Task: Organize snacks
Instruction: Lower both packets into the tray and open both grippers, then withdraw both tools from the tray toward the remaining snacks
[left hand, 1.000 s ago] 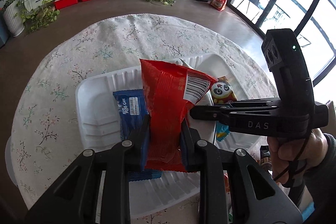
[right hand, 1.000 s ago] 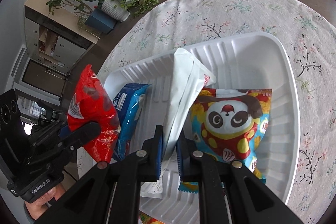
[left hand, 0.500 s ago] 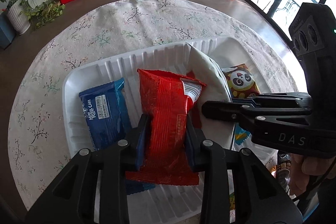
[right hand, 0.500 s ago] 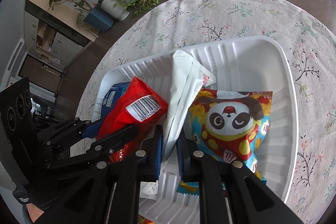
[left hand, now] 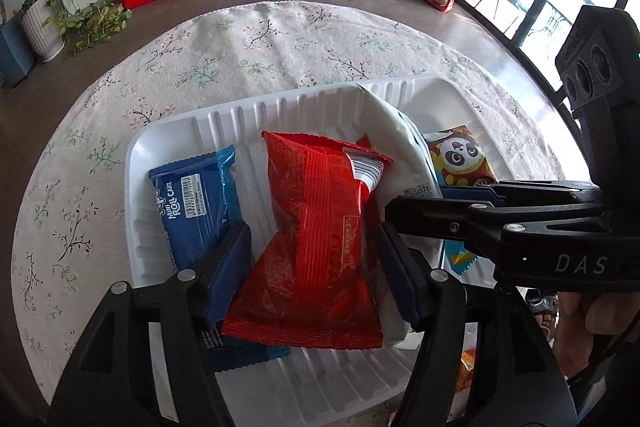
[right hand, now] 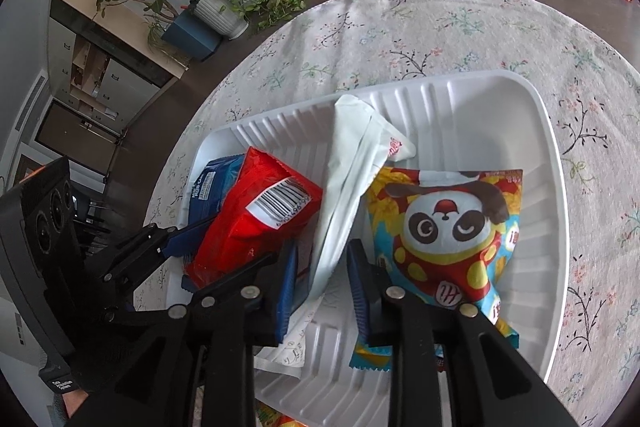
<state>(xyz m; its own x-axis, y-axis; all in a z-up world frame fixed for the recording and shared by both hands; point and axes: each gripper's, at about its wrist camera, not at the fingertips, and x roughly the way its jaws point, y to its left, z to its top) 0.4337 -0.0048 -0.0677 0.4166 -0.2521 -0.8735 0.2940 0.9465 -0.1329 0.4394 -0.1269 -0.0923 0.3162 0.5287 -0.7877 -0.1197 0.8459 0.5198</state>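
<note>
A white ribbed tray (left hand: 280, 107) (right hand: 500, 99) holds several snack packs. My left gripper (left hand: 314, 247) is open, its fingers on either side of the red bag (left hand: 320, 227) (right hand: 256, 223), which lies in the tray. A blue mini roll cake pack (left hand: 192, 199) (right hand: 208, 187) lies left of it. My right gripper (right hand: 322, 267) is open around the white bag (right hand: 348, 167) (left hand: 404, 155), which leans upright between the red bag and the panda pack (right hand: 448, 235) (left hand: 460, 159).
The tray sits on a round table with a floral cloth (left hand: 240, 47) (right hand: 440, 19). The right gripper's body (left hand: 540, 227) crosses the left wrist view at right. More wrappers (right hand: 280, 419) lie beyond the tray's near rim. Plants and a white shelf stand behind.
The left gripper lowered the red bag into the tray beside the blue pack and opened. The right gripper's jaws opened off the white bag.
</note>
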